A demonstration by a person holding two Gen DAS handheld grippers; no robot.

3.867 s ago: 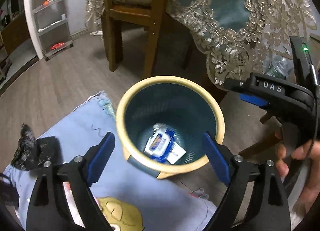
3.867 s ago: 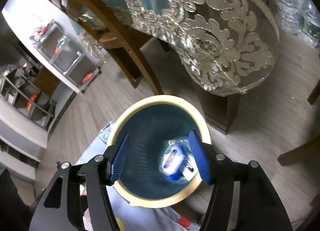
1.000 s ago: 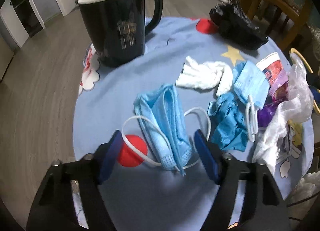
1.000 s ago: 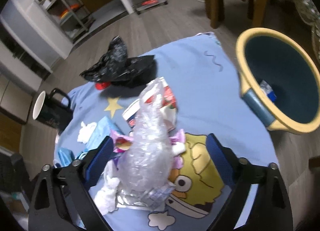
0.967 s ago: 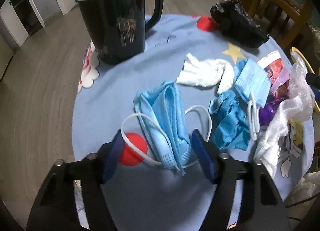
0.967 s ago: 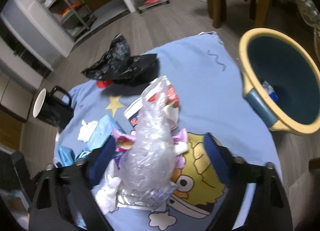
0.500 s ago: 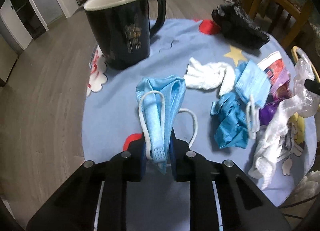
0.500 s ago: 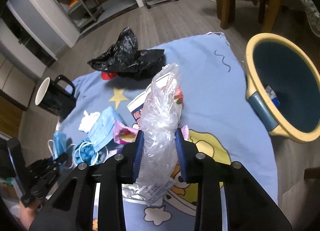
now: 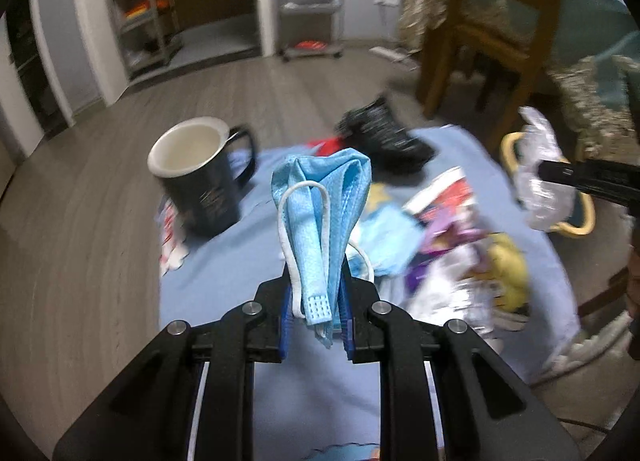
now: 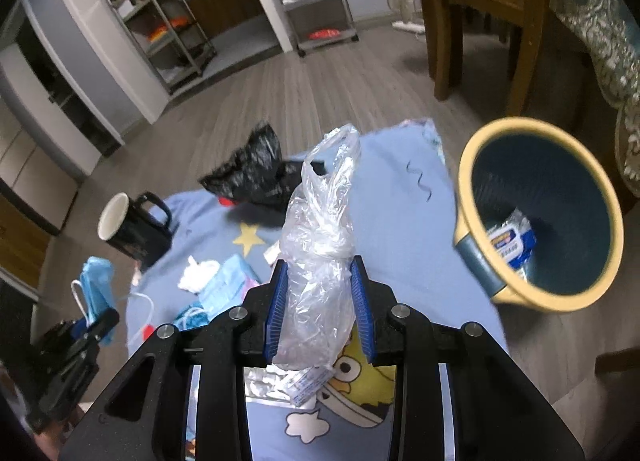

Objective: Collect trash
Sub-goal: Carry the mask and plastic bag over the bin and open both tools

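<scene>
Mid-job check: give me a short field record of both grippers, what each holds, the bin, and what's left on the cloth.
left gripper: shut on blue face mask
right gripper: shut on clear plastic bag
trash bin: beside the blue cloth, open, one blue-and-white packet inside
left on cloth: black bag, white tissue, another blue mask, wrappers
not trash: black mug

A round table under a blue cartoon cloth carries a black mug at its left edge; a crumpled black bag at the far edge; tissue, masks and wrappers between.
</scene>
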